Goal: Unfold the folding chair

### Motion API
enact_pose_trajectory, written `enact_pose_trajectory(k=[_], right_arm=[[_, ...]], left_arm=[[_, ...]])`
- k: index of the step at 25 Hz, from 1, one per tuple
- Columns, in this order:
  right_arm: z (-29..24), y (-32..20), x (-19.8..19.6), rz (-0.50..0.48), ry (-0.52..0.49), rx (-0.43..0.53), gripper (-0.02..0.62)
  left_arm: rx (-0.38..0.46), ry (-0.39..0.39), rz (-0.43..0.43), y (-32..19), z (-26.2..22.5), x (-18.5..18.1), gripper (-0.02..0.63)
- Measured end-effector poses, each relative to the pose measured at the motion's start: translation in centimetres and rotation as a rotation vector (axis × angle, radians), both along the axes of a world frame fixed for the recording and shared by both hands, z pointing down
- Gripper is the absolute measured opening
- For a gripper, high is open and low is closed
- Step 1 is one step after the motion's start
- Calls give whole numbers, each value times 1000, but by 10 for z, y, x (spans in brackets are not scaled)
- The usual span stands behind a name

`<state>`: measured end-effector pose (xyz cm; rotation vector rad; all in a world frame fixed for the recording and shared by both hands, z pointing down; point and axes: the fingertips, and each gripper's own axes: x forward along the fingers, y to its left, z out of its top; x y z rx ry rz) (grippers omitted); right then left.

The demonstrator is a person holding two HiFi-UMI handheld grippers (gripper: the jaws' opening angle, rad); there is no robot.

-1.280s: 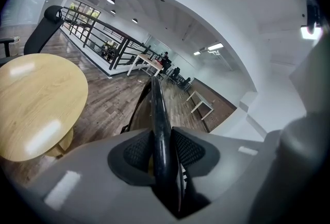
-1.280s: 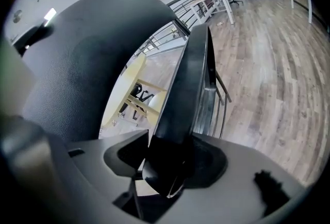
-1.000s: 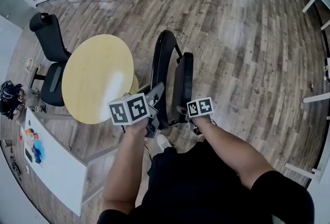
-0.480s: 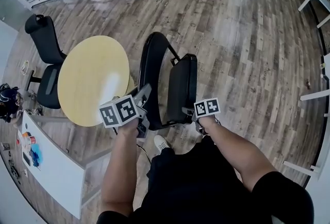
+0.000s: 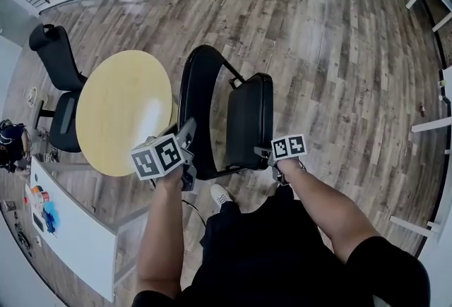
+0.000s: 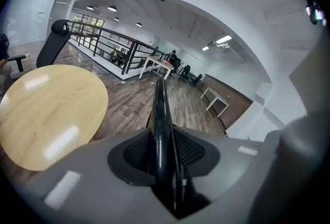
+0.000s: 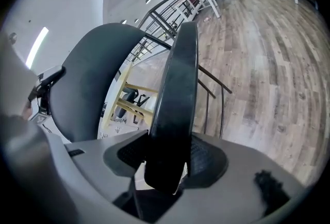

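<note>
While both forearms reach forward and down, the left gripper [image 5: 188, 149] pinches the thin edge of the backrest [image 5: 192, 104] and the right gripper [image 5: 264, 153] clamps the near edge of the seat [image 5: 248, 136] — each pair of jaws is closed on its part. Against a second ago, the grippers sit farther apart and the gap between backrest and seat is wider. Black and half open, the chair [image 5: 251, 104] stands on the wood floor [image 5: 339, 51] just beside a round table [image 5: 123, 111] — its seat is steeply tilted.
</note>
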<state>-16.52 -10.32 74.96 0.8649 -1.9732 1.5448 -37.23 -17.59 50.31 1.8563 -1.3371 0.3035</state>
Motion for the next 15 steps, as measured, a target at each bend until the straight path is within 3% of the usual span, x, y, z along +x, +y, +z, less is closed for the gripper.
enact_pose_trajectory(k=[6, 15], right_arm=[[13, 2, 20, 27, -7, -28, 213], [24, -2, 47, 185, 23, -14, 212]], left_arm=[[-5, -15, -9, 0, 10, -7, 121], [16, -136, -1, 0, 20, -10, 127]])
